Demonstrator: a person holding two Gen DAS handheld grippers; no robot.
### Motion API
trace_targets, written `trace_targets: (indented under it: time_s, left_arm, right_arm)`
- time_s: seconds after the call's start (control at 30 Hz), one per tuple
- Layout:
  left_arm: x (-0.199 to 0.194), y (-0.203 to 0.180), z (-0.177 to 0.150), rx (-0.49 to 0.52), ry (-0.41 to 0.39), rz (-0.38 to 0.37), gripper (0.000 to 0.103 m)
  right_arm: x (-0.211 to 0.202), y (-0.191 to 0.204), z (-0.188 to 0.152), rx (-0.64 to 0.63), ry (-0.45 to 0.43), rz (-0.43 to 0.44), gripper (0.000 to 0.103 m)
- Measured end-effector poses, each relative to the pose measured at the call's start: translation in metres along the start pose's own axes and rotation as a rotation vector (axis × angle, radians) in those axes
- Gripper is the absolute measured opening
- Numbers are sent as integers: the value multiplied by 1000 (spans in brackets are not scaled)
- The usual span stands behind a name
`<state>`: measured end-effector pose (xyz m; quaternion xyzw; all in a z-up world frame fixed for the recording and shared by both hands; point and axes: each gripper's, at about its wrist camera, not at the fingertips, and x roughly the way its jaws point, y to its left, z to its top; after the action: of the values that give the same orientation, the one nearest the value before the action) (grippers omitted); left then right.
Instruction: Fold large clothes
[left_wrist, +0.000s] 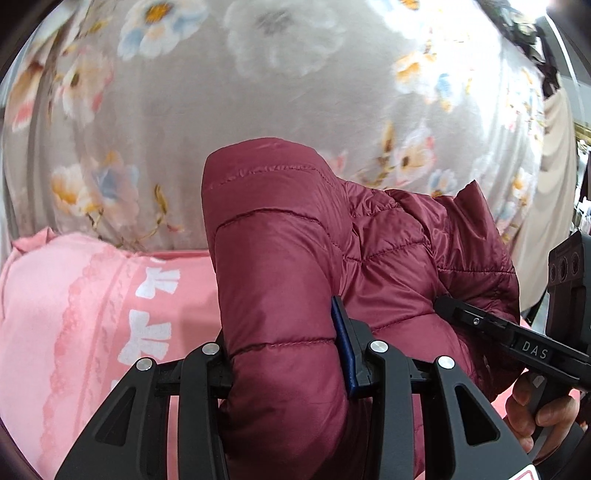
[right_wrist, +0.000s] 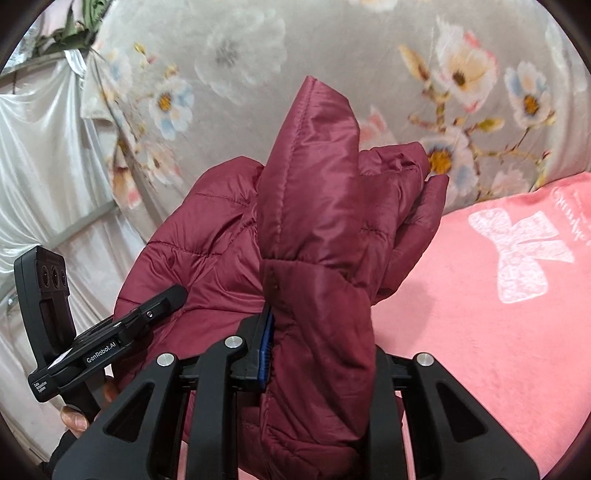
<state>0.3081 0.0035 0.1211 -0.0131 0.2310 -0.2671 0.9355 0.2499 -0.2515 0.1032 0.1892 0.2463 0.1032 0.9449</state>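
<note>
Right up close is the left gripper (left_wrist: 288, 354), clamped on a thick puffy fold of the maroon quilted jacket (left_wrist: 388, 258), which bulges up between its 2 fingers. The right gripper (right_wrist: 317, 343) is pinched on another bunched fold just beside it. The jacket hangs between both tools, lifted over the pink blanket (right_wrist: 480, 314), floral sheet (left_wrist: 221, 110) behind.

The jacket (left_wrist: 280, 266) hangs between the two grippers, above the blanket (left_wrist: 74, 314). The left gripper (left_wrist: 284, 354) holds one fold of it, and the right gripper (right_wrist: 317, 354) holds another fold just beside. Behind the jacket lies the flowered sheet (left_wrist: 221, 122). The blanket lies before this sheet.
</note>
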Motion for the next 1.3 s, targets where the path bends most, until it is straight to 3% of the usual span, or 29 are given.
trace_targets:
  time_s: [0.4, 0.63, 0.9, 1.03, 1.2, 1.3]
  left_arm:
    - [111, 60, -50, -66, 135, 29, 35]
    - [141, 77, -74, -59, 168, 64, 37]
    - [152, 78, -82, -40, 189, 137, 50]
    - [139, 75, -72, -68, 245, 208, 59]
    - [107, 60, -51, -18, 227, 351, 64]
    - [98, 46, -32, 13, 212, 421, 66]
  right_arm:
    - [121, -50, -38, 36, 145, -41, 20]
    - [154, -73, -62, 54, 187, -50, 22]
    - [165, -86, -69, 89, 208, -73, 39]
    - [143, -83, -60, 91, 214, -116, 43]
    - [95, -72, -42, 62, 115, -245, 44]
    - [82, -45, -25, -25, 42, -320, 42]
